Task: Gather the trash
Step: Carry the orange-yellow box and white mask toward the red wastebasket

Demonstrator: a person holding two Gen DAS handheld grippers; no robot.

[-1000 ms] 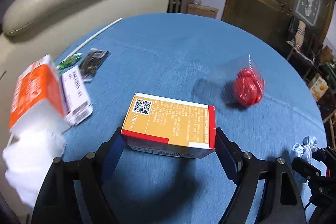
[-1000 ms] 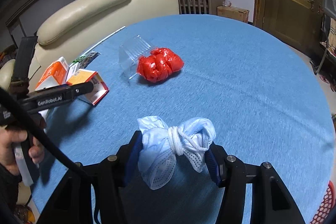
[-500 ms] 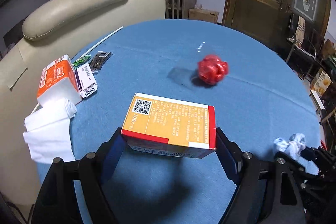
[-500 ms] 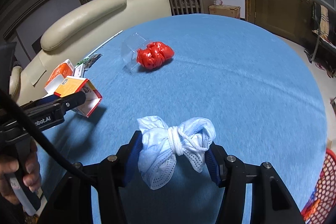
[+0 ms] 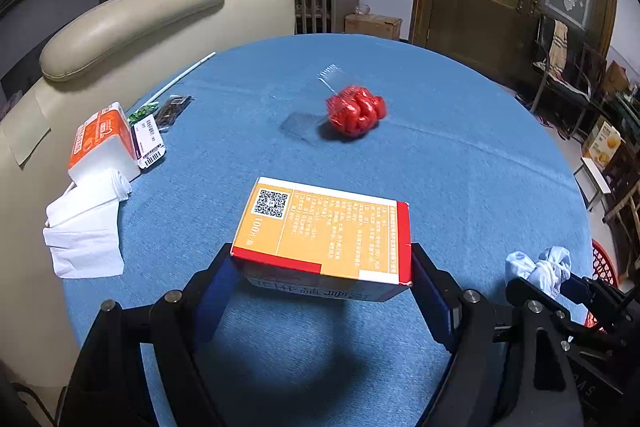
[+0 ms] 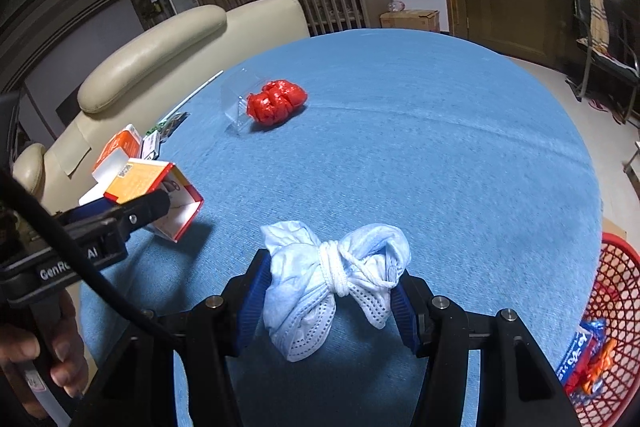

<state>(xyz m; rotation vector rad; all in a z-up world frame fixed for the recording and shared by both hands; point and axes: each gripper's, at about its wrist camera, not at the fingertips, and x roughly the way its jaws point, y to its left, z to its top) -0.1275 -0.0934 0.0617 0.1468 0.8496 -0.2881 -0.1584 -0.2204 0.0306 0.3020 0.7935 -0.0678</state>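
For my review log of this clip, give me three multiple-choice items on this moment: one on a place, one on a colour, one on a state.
1. Where is the red basket?
A. on the sofa
B. beyond the table edge, at the right of the right wrist view
C. in the middle of the table

2. What colour is the crumpled bag lying on the blue tablecloth?
A. red
B. green
C. black

3. What is the right gripper doing?
A. standing open with nothing in it
B. shut on an orange box
C. shut on the tied face mask

Answers:
1 B, the basket's mesh shows past the table rim at the lower right.
2 A, the bag is bright red in both views.
3 C, the mask sits pinched between both blue pads.
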